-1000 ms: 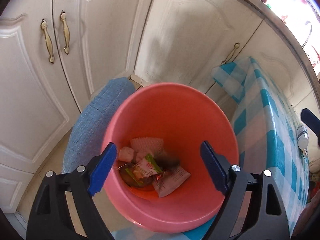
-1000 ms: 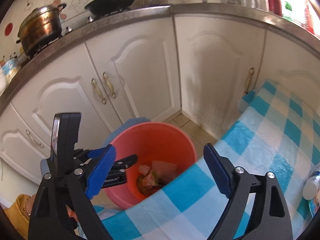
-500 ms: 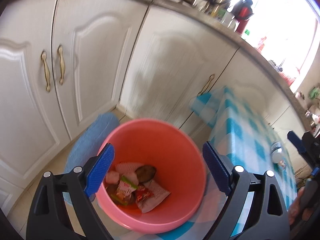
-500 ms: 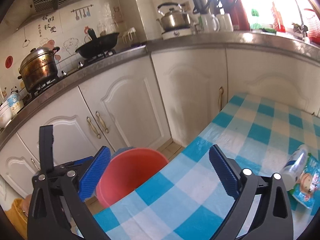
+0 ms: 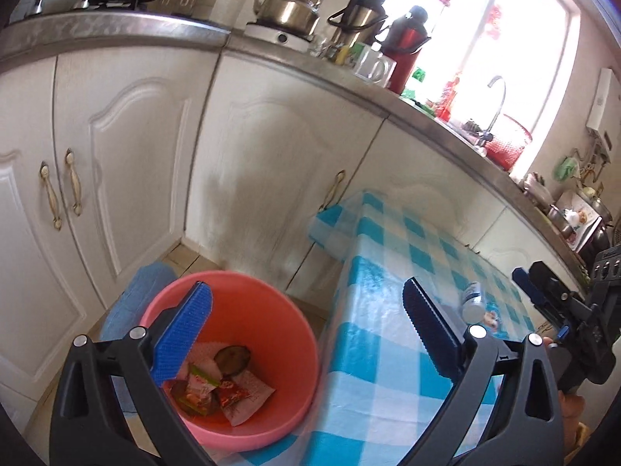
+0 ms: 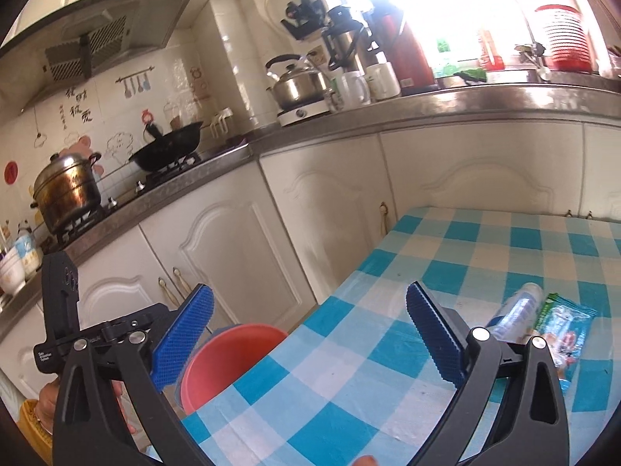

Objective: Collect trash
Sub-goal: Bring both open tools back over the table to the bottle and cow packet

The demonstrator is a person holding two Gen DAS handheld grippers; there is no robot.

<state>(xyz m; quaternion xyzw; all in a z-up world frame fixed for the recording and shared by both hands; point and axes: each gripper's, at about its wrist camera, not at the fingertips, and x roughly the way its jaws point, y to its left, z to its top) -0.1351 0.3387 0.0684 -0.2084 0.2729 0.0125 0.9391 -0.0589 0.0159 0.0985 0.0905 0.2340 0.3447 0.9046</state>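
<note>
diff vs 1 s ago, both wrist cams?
Both tongs lifted up and away from the pink bucket and swung right toward the checkered table. The left tongs went from straight over the bucket to above its table-side edge; the right tongs now face the bottle and snack wrapper. Nothing was grabbed or dropped. Both tongs stayed open; bucket trash unchanged.

Smooth matt plastic is seen on the pink bin [image 5: 248,303]; crinkled glossy wrappers [image 5: 229,392] lie inside it. Beside the bin, slightly shiny checked tablecloth [image 6: 427,272]; behind it, polished metal kettle [image 6: 297,83].
</note>
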